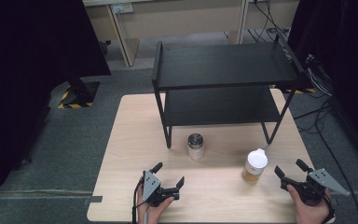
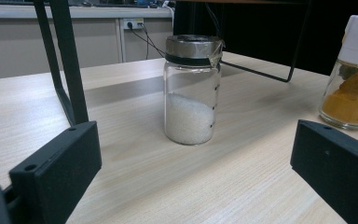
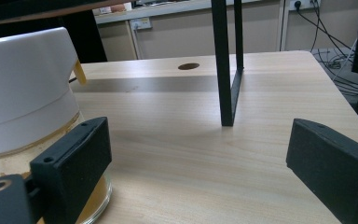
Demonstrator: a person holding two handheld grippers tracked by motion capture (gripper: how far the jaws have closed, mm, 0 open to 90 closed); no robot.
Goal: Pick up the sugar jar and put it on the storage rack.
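Resting low at the near edge of the table [image 1: 121, 140], both grippers are held w/ jaws spread wide and nothing between them. In the high view the left gripper [image 1: 169, 176] is gripped by a hand [image 1: 153, 209] coming in at approx. 6 o'clock, jaws aimed toward 1 o'clock; the right gripper [image 1: 290, 168] is held by the other hand [image 1: 310, 211] at approx. 4 o'clock of the tabletop, jaws aimed toward 11 o'clock. Neither pair of jaws is touching a jar.

A clear glass jar [image 1: 196, 146] w/ a metal lid is seen upright near the table centre, at 12 to 1 o'clock from the left gripper and well apart from it. In the left gripper view the jar [image 2: 191, 88] is framed between the two black jaws but farther off; white granules fill it roughly to the halfway mark.

A second jar [image 1: 254, 165] w/ a white cap stands upright at 3 o'clock of the first, near the right gripper's left jaw, apart from it as far as can be told. Orange-yellow powder is seen in it [image 2: 352, 74], approx. half full. In the right gripper view this white-capped jar [image 3: 28, 93] sits just beside and behind the left jaw.

A black two-tier shelf [image 1: 223, 65] stands at 12 o'clock, both tiers bare.
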